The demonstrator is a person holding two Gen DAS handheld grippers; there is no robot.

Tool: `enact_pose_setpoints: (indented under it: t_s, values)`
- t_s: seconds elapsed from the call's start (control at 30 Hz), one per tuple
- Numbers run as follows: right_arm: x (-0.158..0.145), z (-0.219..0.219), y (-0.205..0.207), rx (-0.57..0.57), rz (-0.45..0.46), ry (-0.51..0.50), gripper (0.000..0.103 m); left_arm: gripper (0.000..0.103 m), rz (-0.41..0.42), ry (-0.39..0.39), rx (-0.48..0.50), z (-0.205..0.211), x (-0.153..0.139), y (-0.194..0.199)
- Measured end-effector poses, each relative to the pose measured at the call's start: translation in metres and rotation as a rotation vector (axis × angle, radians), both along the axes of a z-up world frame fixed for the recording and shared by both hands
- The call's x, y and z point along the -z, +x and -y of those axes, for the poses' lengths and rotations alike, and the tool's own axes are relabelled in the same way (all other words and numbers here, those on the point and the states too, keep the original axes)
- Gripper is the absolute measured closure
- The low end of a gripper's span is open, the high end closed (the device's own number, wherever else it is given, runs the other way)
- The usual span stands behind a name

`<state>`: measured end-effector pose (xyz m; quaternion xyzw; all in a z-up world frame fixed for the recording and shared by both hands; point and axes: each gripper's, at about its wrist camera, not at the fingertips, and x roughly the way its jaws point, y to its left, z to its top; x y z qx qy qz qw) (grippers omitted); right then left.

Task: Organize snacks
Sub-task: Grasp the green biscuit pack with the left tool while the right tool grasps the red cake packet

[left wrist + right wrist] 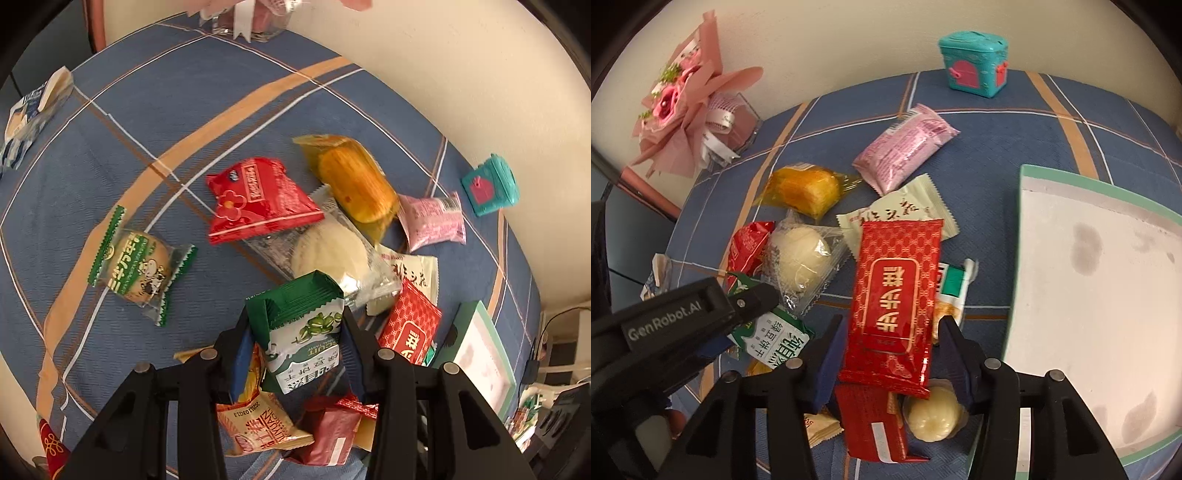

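Note:
My left gripper [295, 354] is shut on a green and white snack packet [303, 332], held just above the snack pile; that packet also shows in the right wrist view [775, 339]. My right gripper [890, 354] is shut on a flat red packet with gold characters [895, 299], also visible in the left wrist view [410, 328]. Loose snacks lie on the blue plaid cloth [147, 129]: a red pouch [255, 199], an orange cake [354, 177], a pale bun in clear wrap [332, 254], a pink packet [905, 144] and a green-edged biscuit [136, 266].
A white tray with a green rim [1089, 288] lies on the right of the table. A teal toy chest [975, 62] stands by the wall. A pink bouquet in a clear holder [690, 110] is at the back left. A blue-white packet [33, 107] lies far left.

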<state>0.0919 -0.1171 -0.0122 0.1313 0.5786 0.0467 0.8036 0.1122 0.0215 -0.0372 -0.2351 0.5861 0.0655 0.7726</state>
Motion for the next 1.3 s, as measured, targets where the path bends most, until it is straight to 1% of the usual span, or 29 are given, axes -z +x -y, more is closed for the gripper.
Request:
enact_pose_setpoints:
  t_s: [0.1,0.23,0.4,0.63,0.7,0.77,0.87,1.03,1.3]
  values:
    - [0.002,-0.009,0.002,-0.015,0.005,-0.039,0.041,0.058,0.000,-0.013,-0.010,-0.007,-0.001,-0.001]
    - [0.006,-0.022,0.005,-0.032,0.005,-0.087,0.037,0.058,-0.003,-0.031,-0.017,-0.018,-0.002,-0.002]
    - [0.015,-0.031,0.009,-0.032,-0.010,-0.144,0.037,0.058,-0.003,-0.037,-0.015,-0.018,-0.004,-0.005]
    - [0.013,-0.035,0.009,-0.034,-0.010,-0.225,0.038,0.058,-0.006,-0.033,-0.015,-0.015,-0.001,-0.002]
    - [0.012,-0.031,0.008,-0.029,-0.017,-0.219,0.039,0.058,-0.006,-0.033,-0.015,-0.017,-0.003,-0.003]
    - [0.013,-0.029,0.007,-0.027,-0.021,-0.206,0.041,0.058,-0.007,-0.031,-0.015,-0.014,-0.001,-0.001]
    - [0.012,-0.019,0.002,-0.022,-0.024,-0.192,0.046,0.058,-0.007,-0.029,-0.014,-0.012,-0.001,-0.001]
    - [0.013,-0.014,0.001,-0.007,-0.028,-0.149,0.055,0.058,-0.008,-0.027,-0.014,-0.009,0.001,0.000]
    - [0.010,-0.010,-0.001,-0.003,-0.030,-0.100,0.056,0.058,0.001,-0.021,-0.014,-0.008,-0.002,0.000]
